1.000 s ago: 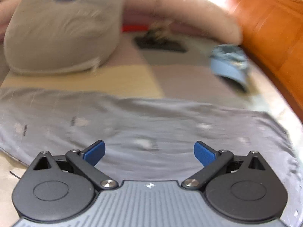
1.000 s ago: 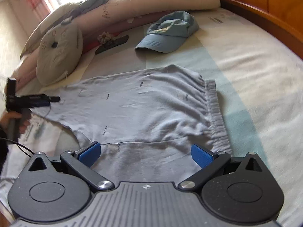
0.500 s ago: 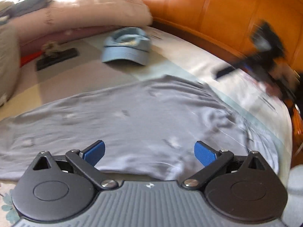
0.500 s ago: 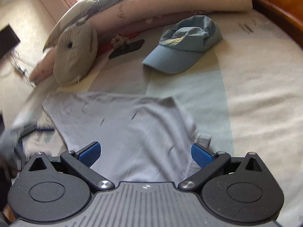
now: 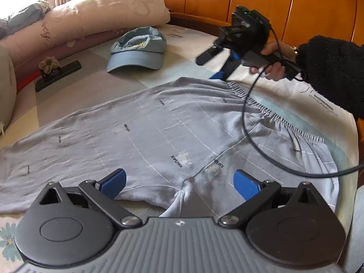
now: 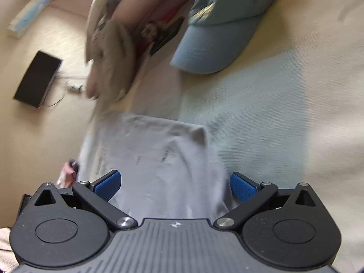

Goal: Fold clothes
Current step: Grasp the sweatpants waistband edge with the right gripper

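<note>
Trousers (image 5: 159, 132) flat, waistband rightward

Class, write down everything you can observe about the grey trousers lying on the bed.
The light grey soft-fabric trousers lie spread flat on the patchwork bedsheet, not yet folded. A gathered elastic waistband runs along the end near the wooden headboard; thin pale lines and small dark printed words dot the cloth. The crotch seam sits between the open left gripper fingers. The right gripper hovers at the waistband corner; contact cannot be told. A black cable drapes over them.
</note>
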The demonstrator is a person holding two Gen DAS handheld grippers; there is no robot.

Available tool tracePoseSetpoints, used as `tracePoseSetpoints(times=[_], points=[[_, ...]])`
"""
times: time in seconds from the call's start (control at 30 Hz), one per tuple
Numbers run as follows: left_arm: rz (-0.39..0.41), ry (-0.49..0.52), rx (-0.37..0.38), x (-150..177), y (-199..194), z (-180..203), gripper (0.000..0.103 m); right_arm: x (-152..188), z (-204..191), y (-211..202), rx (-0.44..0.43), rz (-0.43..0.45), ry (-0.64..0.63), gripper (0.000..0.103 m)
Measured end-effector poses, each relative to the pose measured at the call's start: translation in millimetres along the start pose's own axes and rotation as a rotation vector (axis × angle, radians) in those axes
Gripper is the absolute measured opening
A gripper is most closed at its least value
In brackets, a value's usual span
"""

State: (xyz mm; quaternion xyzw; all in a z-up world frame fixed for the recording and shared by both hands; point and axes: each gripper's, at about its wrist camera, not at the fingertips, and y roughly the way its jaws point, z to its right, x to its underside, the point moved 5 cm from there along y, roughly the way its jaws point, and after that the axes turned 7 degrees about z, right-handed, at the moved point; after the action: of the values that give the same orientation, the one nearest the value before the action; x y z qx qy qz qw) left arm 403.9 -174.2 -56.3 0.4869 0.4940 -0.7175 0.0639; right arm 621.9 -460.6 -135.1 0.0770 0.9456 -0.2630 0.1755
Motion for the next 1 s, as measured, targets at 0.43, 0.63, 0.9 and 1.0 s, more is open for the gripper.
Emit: tracePoseSetpoints(times=[0.43, 0.63, 0.9, 1.0], points=[[-0.004, -0.025, 0.015, 2.3, 9.5, -2.9, 0.100, 22.6, -3.5, -8.2, -0.064, -0.118, 0.030, 0.103], [-0.007, -0.039, 0.020, 4.8, 11.4, -5.4, 0.100, 8.9, -6.8, 13.0, -0.128, -0.113, 0.006, 0.103], [-0.011, -0.056, 0.025, 8.2, 14.0, -8.6, 0.100, 4.9, 21.7, -1.4, -0.093, -0.063, 0.060, 0.055], [-0.013, -0.064, 0.025, 9.2, 14.4, -9.9, 0.100, 2.5, 33.4, -0.5, -0.065, -0.054, 0.089, 0.028]])
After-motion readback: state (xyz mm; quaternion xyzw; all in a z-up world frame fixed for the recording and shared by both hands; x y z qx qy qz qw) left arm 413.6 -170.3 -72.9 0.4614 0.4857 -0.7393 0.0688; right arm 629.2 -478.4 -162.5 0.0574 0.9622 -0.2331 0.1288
